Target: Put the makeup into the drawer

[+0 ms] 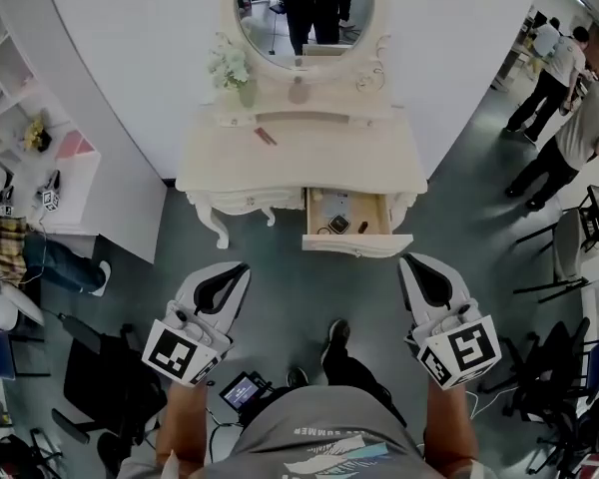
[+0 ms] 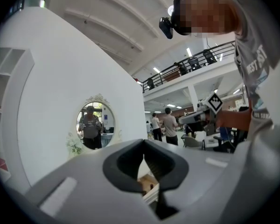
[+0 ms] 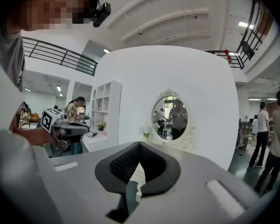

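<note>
A cream dressing table [image 1: 309, 163] stands ahead of me, and its right drawer [image 1: 354, 239] is pulled out. A dark round item [image 1: 336, 225] and a small stick [image 1: 362, 227] lie in the drawer. A reddish makeup stick [image 1: 266, 136] lies on the table top. Both grippers hang in the air short of the table, apart from everything. My left gripper [image 1: 244, 266] [image 2: 143, 143] is shut and empty. My right gripper [image 1: 405, 260] [image 3: 140, 146] is shut and empty too. In the left gripper view the drawer [image 2: 147, 184] shows below the jaw tips.
An oval mirror [image 1: 304, 8] and a flower vase [image 1: 236, 71] stand at the table's back. White shelves [image 1: 42, 153] are at the left, with a black chair [image 1: 100, 372] beside me. People [image 1: 564, 88] and chairs stand at the right. A small device [image 1: 243, 391] lies by my foot [image 1: 334, 339].
</note>
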The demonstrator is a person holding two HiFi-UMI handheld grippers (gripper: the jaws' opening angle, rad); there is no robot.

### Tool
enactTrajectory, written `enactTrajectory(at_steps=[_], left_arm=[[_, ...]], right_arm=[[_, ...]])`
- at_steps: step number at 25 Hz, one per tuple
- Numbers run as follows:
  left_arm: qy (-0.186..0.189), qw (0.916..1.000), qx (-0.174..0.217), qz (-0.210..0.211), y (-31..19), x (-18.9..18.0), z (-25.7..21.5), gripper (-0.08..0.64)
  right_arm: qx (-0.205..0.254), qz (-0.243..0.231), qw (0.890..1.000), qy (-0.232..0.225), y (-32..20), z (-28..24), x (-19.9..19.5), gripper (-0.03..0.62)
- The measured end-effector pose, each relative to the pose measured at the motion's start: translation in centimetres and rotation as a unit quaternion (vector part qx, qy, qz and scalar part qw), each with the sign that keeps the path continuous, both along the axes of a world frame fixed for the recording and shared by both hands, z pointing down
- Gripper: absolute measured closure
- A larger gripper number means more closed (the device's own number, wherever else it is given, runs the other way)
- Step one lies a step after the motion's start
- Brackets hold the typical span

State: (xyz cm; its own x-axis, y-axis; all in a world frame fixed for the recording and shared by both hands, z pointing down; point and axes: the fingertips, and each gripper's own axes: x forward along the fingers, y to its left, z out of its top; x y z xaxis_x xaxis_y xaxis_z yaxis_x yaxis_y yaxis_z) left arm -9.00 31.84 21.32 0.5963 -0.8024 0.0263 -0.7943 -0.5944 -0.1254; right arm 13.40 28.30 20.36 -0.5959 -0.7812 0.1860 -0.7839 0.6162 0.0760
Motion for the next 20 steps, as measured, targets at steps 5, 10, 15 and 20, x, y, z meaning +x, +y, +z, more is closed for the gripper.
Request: enactTrajectory(at_steps=[5,10,15,20], left_arm=[[-0.012,0.9993,-0.008,-0.033,-3.4,-0.2,0.2,0.558],[-0.012,0.998,-0.009,-0.062,-8.1,1.2,0.1,0.558],[-0.012,0.9965,-0.005,-0.082,-12.2,3.6,-0.2,0.558],[-0.014,0.9943,0.001,-0.106,-15.0,5.0,-0.5,0.558]], right_arm=[[-0.005,-0.032,0.999,-0.012,-5.3,0.7,-0.4,0.591],[-0.008,-0.064,0.998,-0.016,-11.2,1.0,0.2,0.591],[-0.008,-0.092,0.996,-0.018,-16.5,1.1,1.4,0.591],[-0.005,-0.124,0.992,-0.02,-20.6,1.2,1.6,0.591]])
